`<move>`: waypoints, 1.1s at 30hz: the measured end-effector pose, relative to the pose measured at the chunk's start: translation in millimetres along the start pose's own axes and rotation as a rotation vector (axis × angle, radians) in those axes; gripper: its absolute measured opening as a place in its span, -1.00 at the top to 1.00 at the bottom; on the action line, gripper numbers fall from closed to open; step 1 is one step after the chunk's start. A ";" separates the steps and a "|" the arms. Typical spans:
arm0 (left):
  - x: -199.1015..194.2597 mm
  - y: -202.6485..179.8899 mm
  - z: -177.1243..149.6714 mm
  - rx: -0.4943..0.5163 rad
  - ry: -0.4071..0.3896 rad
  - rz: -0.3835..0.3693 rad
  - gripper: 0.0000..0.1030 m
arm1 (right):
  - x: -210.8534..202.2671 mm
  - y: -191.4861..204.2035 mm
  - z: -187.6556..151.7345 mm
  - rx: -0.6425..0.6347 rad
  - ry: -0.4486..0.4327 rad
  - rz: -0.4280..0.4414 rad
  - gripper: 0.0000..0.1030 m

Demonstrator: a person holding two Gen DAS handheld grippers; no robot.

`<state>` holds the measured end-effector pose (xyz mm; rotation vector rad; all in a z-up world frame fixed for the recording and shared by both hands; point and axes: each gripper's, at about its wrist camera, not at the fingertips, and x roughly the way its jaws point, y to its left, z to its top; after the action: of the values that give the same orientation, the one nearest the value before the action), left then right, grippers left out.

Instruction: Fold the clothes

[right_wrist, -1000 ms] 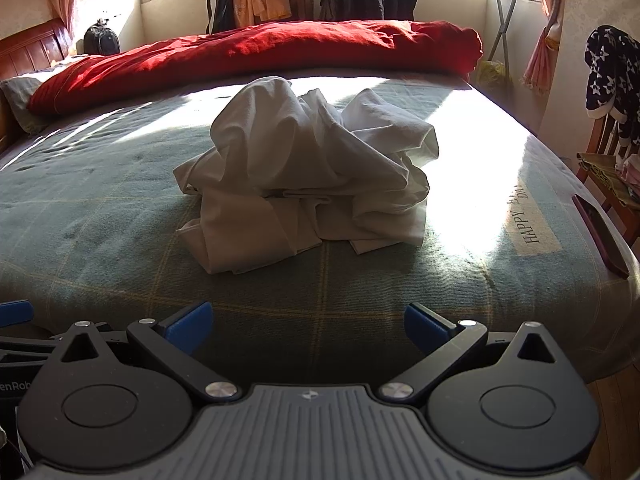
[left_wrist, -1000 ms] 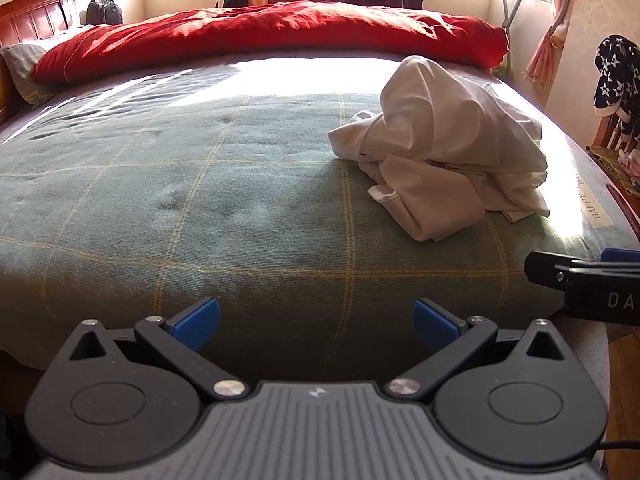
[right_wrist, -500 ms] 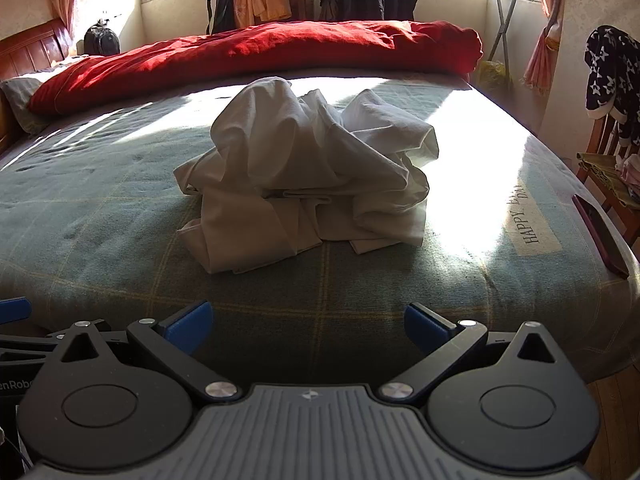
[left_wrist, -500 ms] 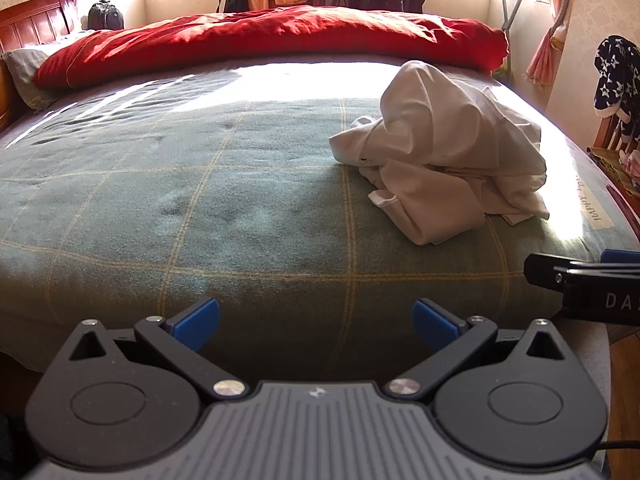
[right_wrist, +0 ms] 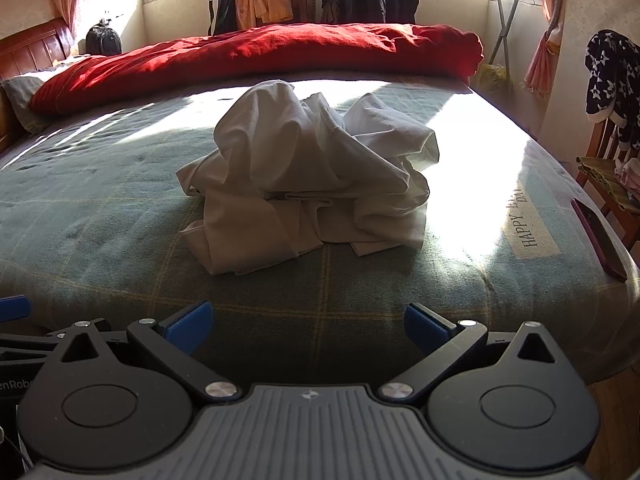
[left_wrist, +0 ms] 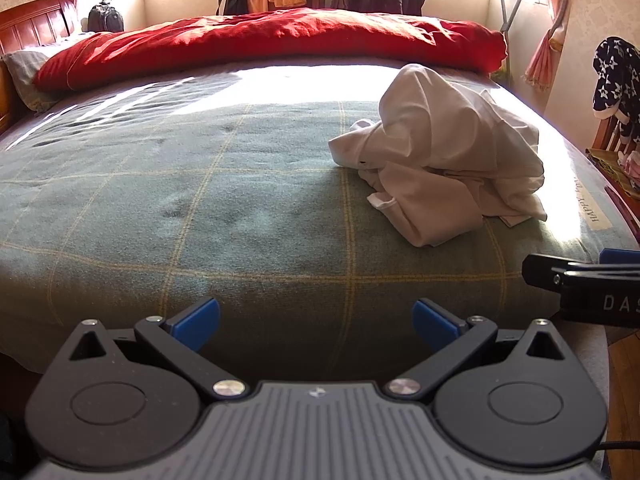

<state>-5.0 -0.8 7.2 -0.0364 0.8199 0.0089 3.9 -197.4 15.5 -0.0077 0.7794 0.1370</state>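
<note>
A crumpled white garment (right_wrist: 308, 176) lies mid-frame on a sunlit green plaid bed (right_wrist: 100, 220); both tongs, left (left_wrist: 316, 320) and right (right_wrist: 308, 320), hover spread wide at bottom.

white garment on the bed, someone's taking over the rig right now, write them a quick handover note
Left gripper: open, empty, at the near edge of the bed.
Right gripper: open, empty, facing the pile.
White garment: a crumpled heap on the green plaid blanket, nearer the right gripper, touching neither.
Done: nothing folded yet.
Left: spread the garment flat, then fold it.
</note>
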 end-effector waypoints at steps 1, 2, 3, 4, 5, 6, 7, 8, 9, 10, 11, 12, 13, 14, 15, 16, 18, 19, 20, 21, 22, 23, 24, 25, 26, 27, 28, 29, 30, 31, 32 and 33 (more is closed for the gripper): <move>-0.1 0.0 -0.1 0.000 0.000 -0.001 -0.99 | -0.3 0.2 0.0 0.000 -0.001 0.000 -1.00; -0.1 -0.1 -0.2 0.001 0.000 -0.001 -0.99 | -0.6 0.3 -0.1 -0.001 -0.001 0.000 -1.00; -0.2 0.0 -0.3 0.001 0.000 0.000 -0.99 | -0.7 0.4 -0.1 -0.001 -0.001 0.000 -1.00; -0.1 0.2 -0.1 0.000 0.000 0.000 -0.99 | -0.8 0.4 -0.1 -0.002 -0.001 0.000 -1.00; 0.0 0.4 0.1 -0.001 0.000 -0.001 -0.99 | -1.0 0.5 0.0 -0.002 -0.001 0.000 -1.00; 0.2 0.6 0.2 -0.001 0.000 -0.001 -0.99 | -1.2 0.8 0.1 -0.002 -0.002 0.001 -1.00; 0.3 0.7 0.4 -0.002 0.000 -0.001 -0.99 | -1.4 1.0 0.2 -0.003 -0.002 0.001 -1.00; 0.5 0.1 0.0 -0.002 0.000 -0.001 -0.99 | -1.4 1.1 0.1 -0.003 -0.002 0.001 -1.00; 0.7 -0.5 -0.3 -0.002 0.001 -0.001 -0.99 | -1.4 1.0 0.1 -0.003 -0.002 0.001 -1.00; 0.9 -0.6 -0.3 -0.002 0.001 0.000 -0.99 | -1.4 1.0 0.1 -0.004 -0.002 0.002 -1.00; 0.9 -0.3 -0.3 -0.002 0.001 -0.001 -0.99 | -1.4 1.1 0.0 -0.004 -0.002 0.002 -1.00; 0.8 0.0 -0.4 -0.003 0.001 -0.001 -0.99 | -1.3 1.2 0.1 -0.004 -0.001 0.002 -1.00; 0.8 0.6 -0.8 -0.004 0.001 -0.001 -0.99 | -1.2 1.4 0.2 -0.004 -0.001 0.001 -1.00; 1.0 0.8 -0.6 -0.005 0.001 -0.001 -0.99 | -1.1 1.4 0.3 -0.004 0.000 0.001 -1.00; 1.4 1.0 -0.5 -0.005 0.002 -0.001 -0.99 | -1.0 1.3 0.5 -0.003 0.000 0.001 -1.00; 1.8 1.2 -0.4 -0.006 0.003 0.000 -0.99 | -0.9 1.3 0.6 -0.003 0.001 0.002 -1.00; 2.4 1.0 -0.5 -0.006 0.005 0.001 -0.99 | -0.5 1.3 0.7 -0.002 0.002 0.002 -1.00; 2.7 1.0 -0.4 -0.006 0.005 0.001 -0.99 | -0.1 1.3 0.7 -0.002 0.003 0.001 -1.00; 3.0 0.9 -0.6 -0.006 0.006 0.002 -0.99 | 0.1 1.3 0.6 -0.002 0.004 0.001 -1.00; 3.3 0.9 -0.8 -0.006 0.006 0.002 -0.99 | 0.3 1.3 0.6 -0.002 0.005 0.001 -1.00; 3.6 0.9 -1.0 -0.007 0.006 0.002 -0.99 | 0.5 1.3 0.6 -0.003 0.006 0.002 -1.00; 3.5 1.3 -1.1 -0.008 0.006 0.002 -0.99 | 0.6 1.3 0.7 -0.003 0.006 0.002 -1.00; 3.8 1.4 -1.0 -0.009 0.007 0.001 -0.99 | 0.7 1.2 0.8 -0.003 0.006 0.002 -1.00; 4.2 1.6 -0.9 -0.009 0.008 0.000 -0.99 | 1.0 1.2 0.8 -0.003 0.007 0.002 -1.00; 4.6 1.8 -0.8 -0.010 0.009 -0.001 -0.99 | 1.3 1.1 0.8 -0.002 0.008 0.002 -1.00; 5.0 1.8 -0.9 -0.011 0.011 -0.003 -0.99 | 1.5 1.0 0.8 -0.002 0.008 0.001 -1.00; 5.5 1.8 -1.0 -0.013 0.013 -0.006 -0.99 | 1.8 0.8 0.8 -0.002 0.009 0.001 -1.00; 6.1 2.0 -1.0 -0.015 0.015 -0.008 -0.99 | 2.1 0.7 0.9 -0.001 0.010 0.001 -1.00; 6.7 2.2 -0.9 -0.017 0.017 -0.010 -0.99 | 2.4 0.6 1.0 0.000 0.011 0.001 -1.00; 7.5 2.4 -0.7 -0.019 0.019 -0.012 -0.99 | 2.8 0.5 1.1 0.000 0.011 0.001 -1.00; 8.3 2.7 -0.6 -0.020 0.022 -0.016 -0.99 | 3.3 0.3 1.4 0.000 0.012 0.000 -1.00; 9.2 2.9 -0.5 -0.022 0.025 -0.020 -0.99 | 3.9 0.2 1.6 0.000 0.013 0.000 -1.00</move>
<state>0.8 2.0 0.0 -0.0653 0.8447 -0.0015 7.8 -196.7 14.0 -0.0085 0.7925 0.1375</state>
